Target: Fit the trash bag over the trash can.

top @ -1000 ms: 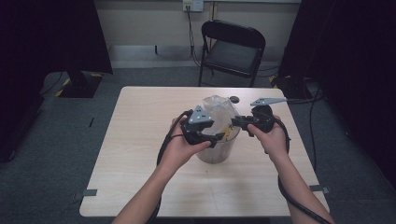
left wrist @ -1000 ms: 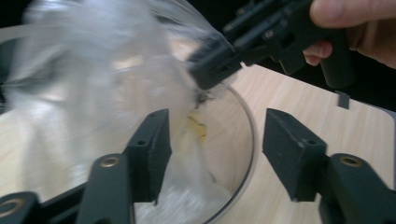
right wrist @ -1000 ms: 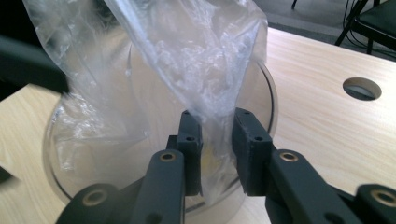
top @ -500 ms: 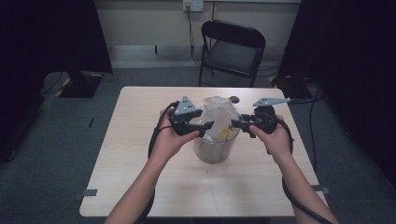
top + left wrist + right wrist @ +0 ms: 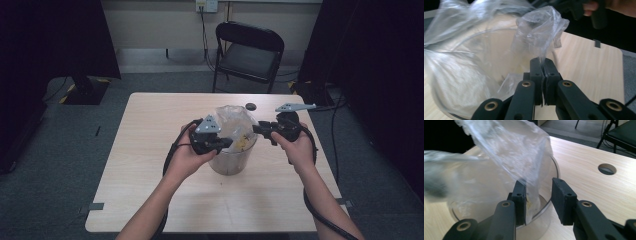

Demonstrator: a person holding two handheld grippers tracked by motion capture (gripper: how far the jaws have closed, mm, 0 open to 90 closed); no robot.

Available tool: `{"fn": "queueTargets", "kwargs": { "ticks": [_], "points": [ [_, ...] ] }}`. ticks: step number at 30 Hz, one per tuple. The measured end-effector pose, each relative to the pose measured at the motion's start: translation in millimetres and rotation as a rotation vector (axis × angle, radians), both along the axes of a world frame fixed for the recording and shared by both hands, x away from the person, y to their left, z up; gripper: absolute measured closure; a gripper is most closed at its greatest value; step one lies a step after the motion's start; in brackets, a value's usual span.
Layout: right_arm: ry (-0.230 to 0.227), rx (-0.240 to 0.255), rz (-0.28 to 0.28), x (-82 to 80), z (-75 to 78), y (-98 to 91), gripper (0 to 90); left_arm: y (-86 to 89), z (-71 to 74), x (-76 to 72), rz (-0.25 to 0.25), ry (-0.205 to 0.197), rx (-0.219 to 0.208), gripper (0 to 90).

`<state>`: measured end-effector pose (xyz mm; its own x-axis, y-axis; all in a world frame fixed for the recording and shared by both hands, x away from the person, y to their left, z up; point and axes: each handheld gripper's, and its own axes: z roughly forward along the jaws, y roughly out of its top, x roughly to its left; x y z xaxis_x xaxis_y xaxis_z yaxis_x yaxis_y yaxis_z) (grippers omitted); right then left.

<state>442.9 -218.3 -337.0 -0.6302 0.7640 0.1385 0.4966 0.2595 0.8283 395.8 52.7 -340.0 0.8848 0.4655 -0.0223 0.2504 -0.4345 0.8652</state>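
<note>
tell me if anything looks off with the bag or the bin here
Nothing is spilled or broken. The clear plastic bag stands crumpled and lopsided above the clear bin, not folded over its rim. The left gripper pinches one edge; the right gripper, jaws just closing, straddles bag and rim.

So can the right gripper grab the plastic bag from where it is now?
Probably yes. The right gripper has its jaws apart, after closing a little just now, and the plastic bag hangs down between them over the clear container's rim. Nothing blocks it. The left gripper already pinches another part of the bag.
</note>
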Motion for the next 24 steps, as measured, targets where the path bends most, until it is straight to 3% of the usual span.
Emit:
{"fn": "queueTargets", "kwargs": {
  "ticks": [6, 14, 17, 20, 24],
  "points": [
    [0.021, -0.008, -0.031, 2.2, -3.4, -8.9, 74.3, -1.8, -12.3, -19.6, -0.052, 0.002, 0.078, 89.5],
    [0.052, -0.03, -0.038, 6.9, -14.2, -10.9, 76.4, 0.0, -30.8, -18.4, -0.039, 0.028, 0.115, 89.1],
    [0.045, -0.009, -0.06, 5.8, -13.1, -12.7, 66.0, 3.0, -30.4, -18.1, -0.03, 0.03, 0.109, 88.7],
    [0.049, 0.045, -0.061, 1.2, -7.0, -15.0, 53.7, 3.5, -28.2, -18.3, -0.025, 0.023, 0.106, 88.7],
    [0.023, 0.082, -0.039, -10.5, 4.1, -12.2, 46.6, 2.9, -26.0, -18.7, -0.023, 0.016, 0.107, 88.6]
  ]
}}
